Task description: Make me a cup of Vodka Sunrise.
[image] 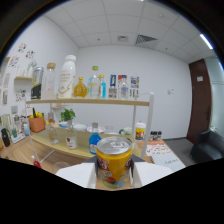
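Can (114, 162): yellow drink can, sitting betw. white tongs (114, 176), lifted above bench (30, 156).
Tongs: gripping can at both sides.
Risk: can slipping, spilling; top possibly opened.

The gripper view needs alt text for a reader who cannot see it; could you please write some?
A yellow can sits gripped between the gripper's two white fingers, its silver top up. Beyond it, a wooden shelf holds bottles in a white-walled room.
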Demonstrator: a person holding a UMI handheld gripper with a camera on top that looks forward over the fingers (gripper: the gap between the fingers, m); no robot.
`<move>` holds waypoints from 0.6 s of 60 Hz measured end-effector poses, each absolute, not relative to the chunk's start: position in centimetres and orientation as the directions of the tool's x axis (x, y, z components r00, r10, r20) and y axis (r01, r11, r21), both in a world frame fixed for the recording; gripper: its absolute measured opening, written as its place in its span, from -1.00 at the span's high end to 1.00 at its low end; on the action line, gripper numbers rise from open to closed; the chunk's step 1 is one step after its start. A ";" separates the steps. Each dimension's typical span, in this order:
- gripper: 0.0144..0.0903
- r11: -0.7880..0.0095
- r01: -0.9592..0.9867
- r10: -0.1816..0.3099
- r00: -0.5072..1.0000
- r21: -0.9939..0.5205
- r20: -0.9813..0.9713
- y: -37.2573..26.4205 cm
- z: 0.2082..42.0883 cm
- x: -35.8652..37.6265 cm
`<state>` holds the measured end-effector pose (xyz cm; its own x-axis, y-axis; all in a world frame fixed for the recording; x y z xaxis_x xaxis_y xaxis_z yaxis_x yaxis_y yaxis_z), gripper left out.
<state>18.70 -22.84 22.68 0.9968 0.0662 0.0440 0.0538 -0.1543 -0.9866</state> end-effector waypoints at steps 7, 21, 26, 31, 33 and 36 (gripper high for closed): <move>0.04 -0.216 -0.003 0.026 1.000 -0.976 -0.009 -22.6 18.7 21.2; 0.04 -0.330 -0.065 -0.023 0.998 -0.942 -0.061 -21.2 11.3 24.0; 0.04 -0.375 -0.083 -0.039 0.997 -0.923 -0.073 -20.9 8.8 24.7; 0.04 -0.406 -0.088 -0.048 0.996 -0.910 -0.074 -20.7 7.2 25.1; 0.04 -0.418 -0.084 -0.048 0.996 -0.905 -0.070 -20.7 6.6 25.1; 0.05 -0.437 -0.071 -0.038 0.997 -0.897 -0.060 -20.6 5.9 25.0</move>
